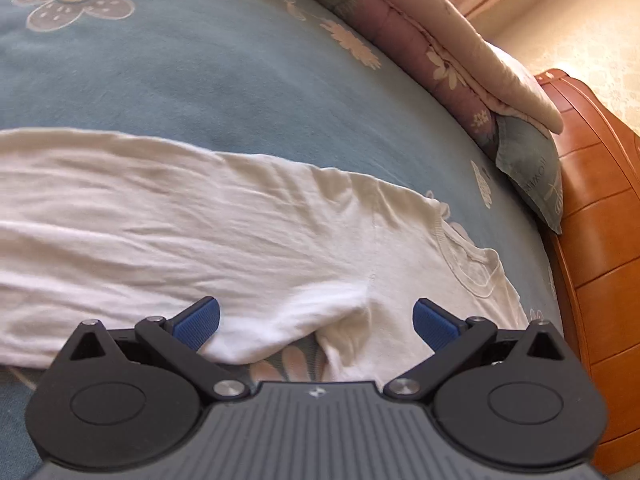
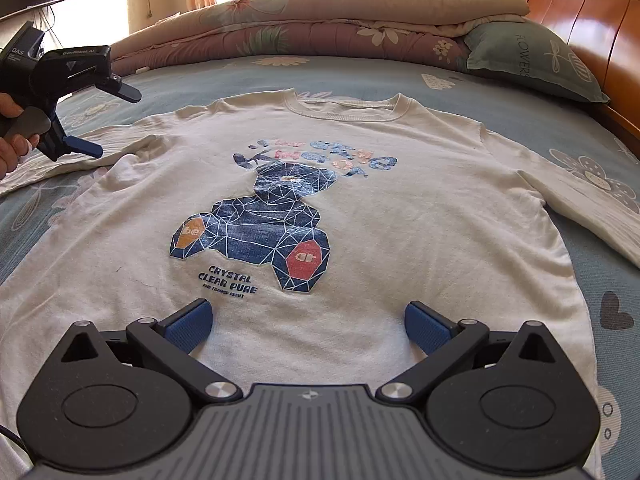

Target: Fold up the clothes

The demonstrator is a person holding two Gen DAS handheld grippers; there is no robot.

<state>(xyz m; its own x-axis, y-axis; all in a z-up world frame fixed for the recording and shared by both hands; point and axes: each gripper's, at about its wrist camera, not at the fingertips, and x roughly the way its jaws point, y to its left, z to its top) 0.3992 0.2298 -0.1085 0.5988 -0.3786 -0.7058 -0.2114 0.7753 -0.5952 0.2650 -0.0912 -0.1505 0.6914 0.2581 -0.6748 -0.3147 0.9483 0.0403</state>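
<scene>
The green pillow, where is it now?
In the right wrist view the green pillow lies at the upper right, leaning against the wooden headboard, beside the folded quilt and beyond the white sweatshirt.

On the shirt (image 2: 320,208), below the bear print (image 2: 256,224), we read "CRYSTAL CLEAR PURE"; the smaller line under it is too blurred. The bear's orange patch says "be", its red patch "ar". At upper left of the right wrist view, the left gripper (image 2: 116,120) bears "GenRobot.AI" and "DAS". The pillow (image 2: 532,60) at upper right reads "FLOWERS", probably complete.
</scene>
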